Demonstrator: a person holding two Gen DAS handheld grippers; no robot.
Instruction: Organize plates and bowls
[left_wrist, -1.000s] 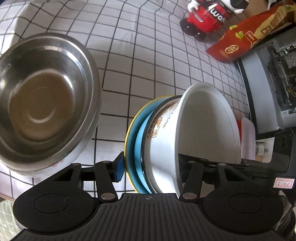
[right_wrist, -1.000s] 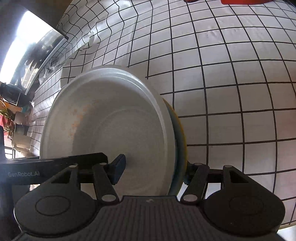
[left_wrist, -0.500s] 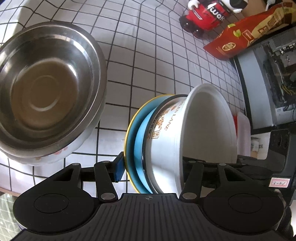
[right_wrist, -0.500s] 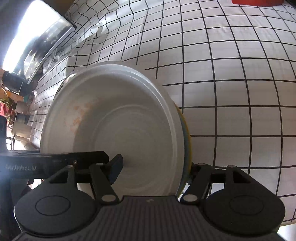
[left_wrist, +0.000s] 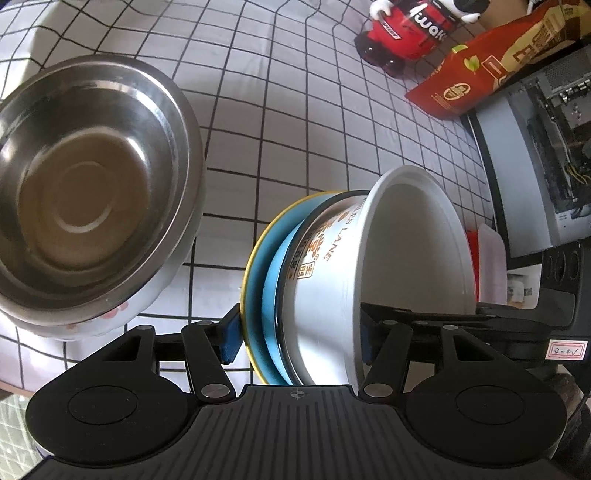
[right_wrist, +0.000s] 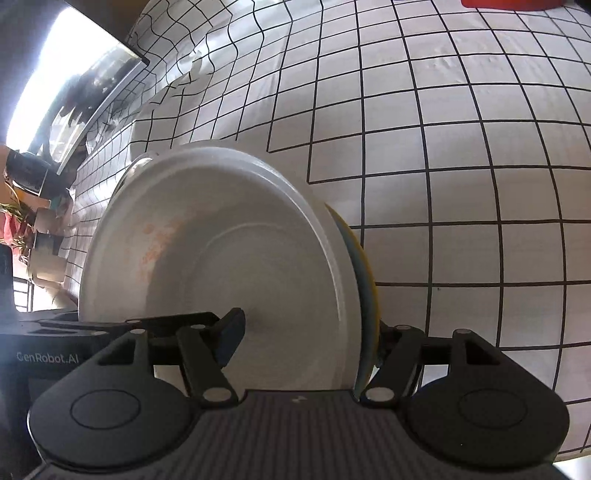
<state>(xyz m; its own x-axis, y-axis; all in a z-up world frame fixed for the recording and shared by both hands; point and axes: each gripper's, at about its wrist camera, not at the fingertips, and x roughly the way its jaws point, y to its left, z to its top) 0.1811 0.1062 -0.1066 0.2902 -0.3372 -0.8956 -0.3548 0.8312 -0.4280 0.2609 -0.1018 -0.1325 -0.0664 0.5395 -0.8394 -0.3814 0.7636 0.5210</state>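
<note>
Both grippers clamp one stack between them: the left gripper (left_wrist: 297, 332) pinches a white bowl (left_wrist: 413, 251) nested on a blue plate (left_wrist: 271, 280) with a yellow rim, centre frame in the left wrist view. The right gripper (right_wrist: 308, 332) grips the same bowl (right_wrist: 221, 266) and plate (right_wrist: 365, 280) from the opposite side. At left in the left wrist view sits one steel bowl (left_wrist: 85, 184) on the checked tablecloth (left_wrist: 295, 110). Upper right: one red toy (left_wrist: 402, 33), one red packet (left_wrist: 480, 74), one computer case (left_wrist: 546, 147).
</note>
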